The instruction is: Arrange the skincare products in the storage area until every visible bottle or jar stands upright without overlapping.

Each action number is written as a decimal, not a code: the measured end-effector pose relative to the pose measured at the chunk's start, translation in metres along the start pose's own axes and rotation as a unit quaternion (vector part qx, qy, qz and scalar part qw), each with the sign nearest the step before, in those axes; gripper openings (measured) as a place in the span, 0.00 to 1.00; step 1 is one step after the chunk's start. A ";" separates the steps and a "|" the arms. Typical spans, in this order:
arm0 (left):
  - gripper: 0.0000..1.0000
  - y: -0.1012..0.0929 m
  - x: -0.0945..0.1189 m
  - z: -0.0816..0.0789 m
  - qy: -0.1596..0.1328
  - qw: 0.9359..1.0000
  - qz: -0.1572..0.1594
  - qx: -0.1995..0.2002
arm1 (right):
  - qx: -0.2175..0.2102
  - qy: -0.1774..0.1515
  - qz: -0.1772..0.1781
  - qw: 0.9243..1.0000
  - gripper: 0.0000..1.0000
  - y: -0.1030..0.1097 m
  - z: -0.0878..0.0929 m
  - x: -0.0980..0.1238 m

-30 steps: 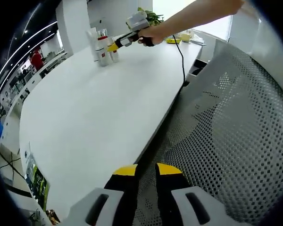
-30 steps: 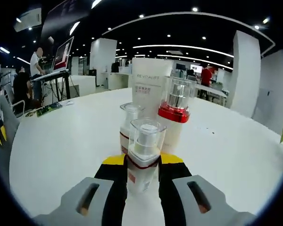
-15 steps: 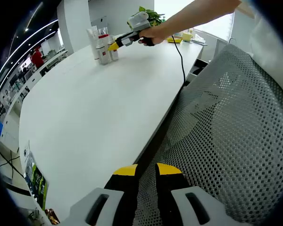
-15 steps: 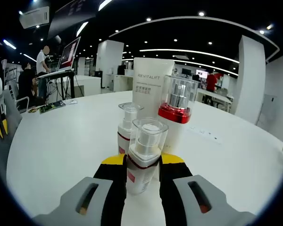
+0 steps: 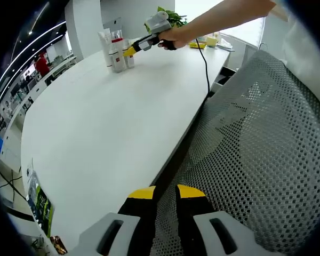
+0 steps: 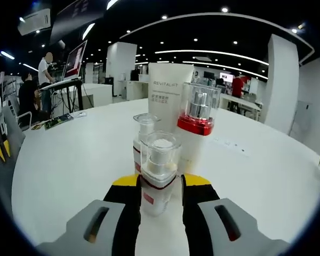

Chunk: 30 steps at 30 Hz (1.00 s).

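Four skincare products stand upright in a tight group on the white table (image 6: 64,176): a white tube (image 6: 169,98), a red-collared pump bottle (image 6: 197,128), a small clear-capped bottle (image 6: 145,133), and a second small bottle (image 6: 158,176) nearest me. My right gripper (image 6: 161,184) brackets this nearest bottle with its jaws slightly parted and a sliver of gap on the right side. In the left gripper view, the group (image 5: 116,50) is far across the table, with the right gripper (image 5: 130,51) reaching it. My left gripper (image 5: 166,194) hangs over the table's near edge, narrowly open and empty.
A grey mesh chair back (image 5: 256,149) stands close on the right of the left gripper. A black cable (image 5: 205,69) trails from the right gripper over the table edge. A plant (image 5: 170,18) sits behind the bottles. People stand by a desk with a monitor (image 6: 69,64) in the background.
The nearest small bottle has gone from slightly tilted to upright on the table, and the right gripper's jaws have widened a little around it. The left gripper has hardly moved.
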<state>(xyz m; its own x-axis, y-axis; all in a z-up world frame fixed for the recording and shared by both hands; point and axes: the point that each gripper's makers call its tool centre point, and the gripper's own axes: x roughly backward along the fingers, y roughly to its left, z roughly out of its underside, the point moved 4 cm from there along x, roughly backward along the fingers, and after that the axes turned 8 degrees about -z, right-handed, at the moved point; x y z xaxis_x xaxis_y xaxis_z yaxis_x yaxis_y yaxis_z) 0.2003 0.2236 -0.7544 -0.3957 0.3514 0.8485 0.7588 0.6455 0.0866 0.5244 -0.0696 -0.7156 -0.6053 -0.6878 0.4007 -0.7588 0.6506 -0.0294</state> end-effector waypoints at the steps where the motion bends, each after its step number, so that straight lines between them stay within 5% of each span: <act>1: 0.14 0.000 0.000 0.000 0.000 1.000 -0.001 0.000 | -0.002 0.000 0.001 1.000 0.26 0.000 0.001 0.000; 12: 0.14 0.001 0.000 0.000 0.000 1.000 -0.002 0.000 | -0.090 0.021 0.053 0.994 0.25 0.001 0.019 0.000; 16: 0.14 0.001 0.000 0.000 -0.001 1.000 -0.003 0.000 | -0.161 0.016 0.097 0.982 0.26 -0.004 0.026 -0.003; 25: 0.14 0.002 0.000 0.000 -0.001 1.000 -0.006 -0.001 | -0.190 0.025 0.154 0.969 0.18 -0.002 0.036 -0.015; 30: 0.14 0.002 0.000 0.000 -0.001 1.000 -0.007 -0.002 | -0.184 0.034 0.167 0.968 0.17 -0.003 0.035 -0.018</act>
<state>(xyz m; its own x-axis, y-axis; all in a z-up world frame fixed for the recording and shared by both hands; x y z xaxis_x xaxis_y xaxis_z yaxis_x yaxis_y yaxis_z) 0.2017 0.2247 -0.7544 -0.4077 0.3446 0.8456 0.7556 0.6473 0.1005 0.5291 -0.0708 -0.7542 -0.7751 -0.4054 0.4847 -0.3800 0.9119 0.1552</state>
